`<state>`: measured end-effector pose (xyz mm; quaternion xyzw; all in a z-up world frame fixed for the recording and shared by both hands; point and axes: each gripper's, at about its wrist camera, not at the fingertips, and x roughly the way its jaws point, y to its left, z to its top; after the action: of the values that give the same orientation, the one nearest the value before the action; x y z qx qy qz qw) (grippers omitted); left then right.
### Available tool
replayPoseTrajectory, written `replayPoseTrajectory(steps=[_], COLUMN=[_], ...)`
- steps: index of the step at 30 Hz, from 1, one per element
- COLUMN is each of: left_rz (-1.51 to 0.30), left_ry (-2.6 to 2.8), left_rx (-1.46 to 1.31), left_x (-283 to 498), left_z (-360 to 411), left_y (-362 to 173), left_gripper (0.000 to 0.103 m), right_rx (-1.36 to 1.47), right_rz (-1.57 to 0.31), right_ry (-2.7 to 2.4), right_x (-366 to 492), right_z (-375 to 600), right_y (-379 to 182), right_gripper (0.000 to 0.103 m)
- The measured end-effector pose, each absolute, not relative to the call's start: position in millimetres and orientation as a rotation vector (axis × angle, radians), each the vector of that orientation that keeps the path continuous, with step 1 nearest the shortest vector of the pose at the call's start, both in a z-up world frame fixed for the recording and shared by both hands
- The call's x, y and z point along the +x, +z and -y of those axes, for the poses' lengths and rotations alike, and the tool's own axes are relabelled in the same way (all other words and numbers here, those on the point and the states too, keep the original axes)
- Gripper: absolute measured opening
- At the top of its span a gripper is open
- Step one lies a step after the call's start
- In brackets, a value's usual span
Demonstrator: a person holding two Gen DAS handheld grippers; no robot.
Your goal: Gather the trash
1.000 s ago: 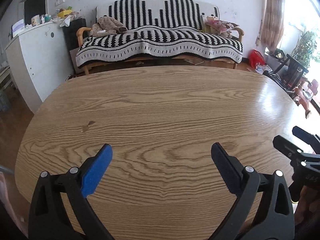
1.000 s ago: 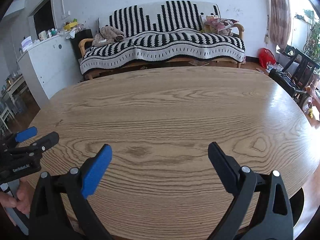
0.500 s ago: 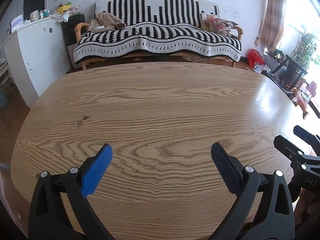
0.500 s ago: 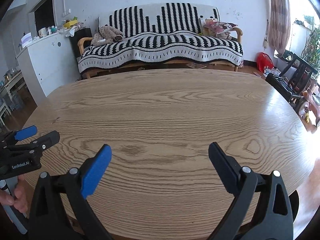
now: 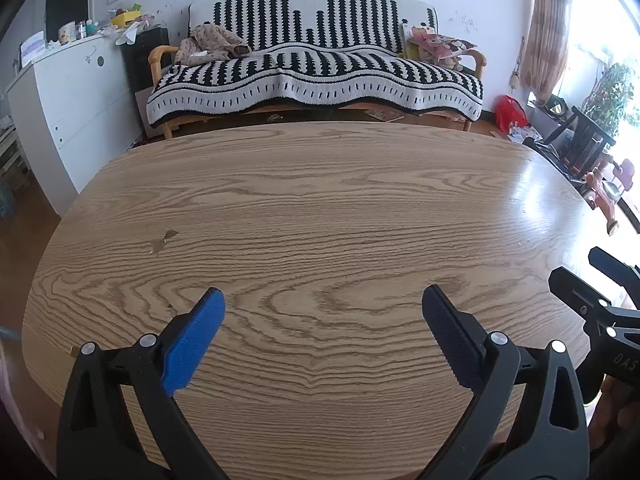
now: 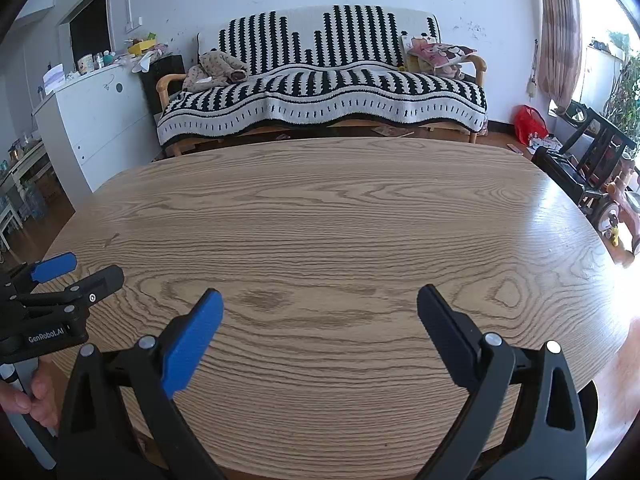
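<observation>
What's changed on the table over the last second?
Almost nothing. Both views shifted slightly, so the hands drifted a little; no clear direction shows. Nothing was grasped or released. The left claw and right claw stay open over the table, and the small brown mark has not moved.

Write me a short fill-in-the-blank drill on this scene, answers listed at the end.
1. Both the left gripper and the right gripper have jaws standing ____.
2. The oval wooden table shows a small chipped mark towards its ____ side in the left wrist view.
3. The sofa behind the table wears a black and ____ striped cover.
4. The red bag lies on the ____.

Answers: open; left; white; floor
</observation>
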<state>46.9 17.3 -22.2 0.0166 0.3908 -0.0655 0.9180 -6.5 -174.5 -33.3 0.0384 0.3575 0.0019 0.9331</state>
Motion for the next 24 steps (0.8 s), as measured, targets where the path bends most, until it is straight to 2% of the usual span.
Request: replayPoseTrajectory(steps=[24], left_rz=[-0.809], left_ry=[-0.135], left_rx=[0.033], left_x=[48.7], left_z=[-19.4], left_y=[-24.2], left_gripper=[0.096], right_rx=[0.074], right_rz=[-0.731], right_ry=[0.006], right_x=[-7.3], right_z=[175.3], right_y=[-32.0], right_gripper=[0.094])
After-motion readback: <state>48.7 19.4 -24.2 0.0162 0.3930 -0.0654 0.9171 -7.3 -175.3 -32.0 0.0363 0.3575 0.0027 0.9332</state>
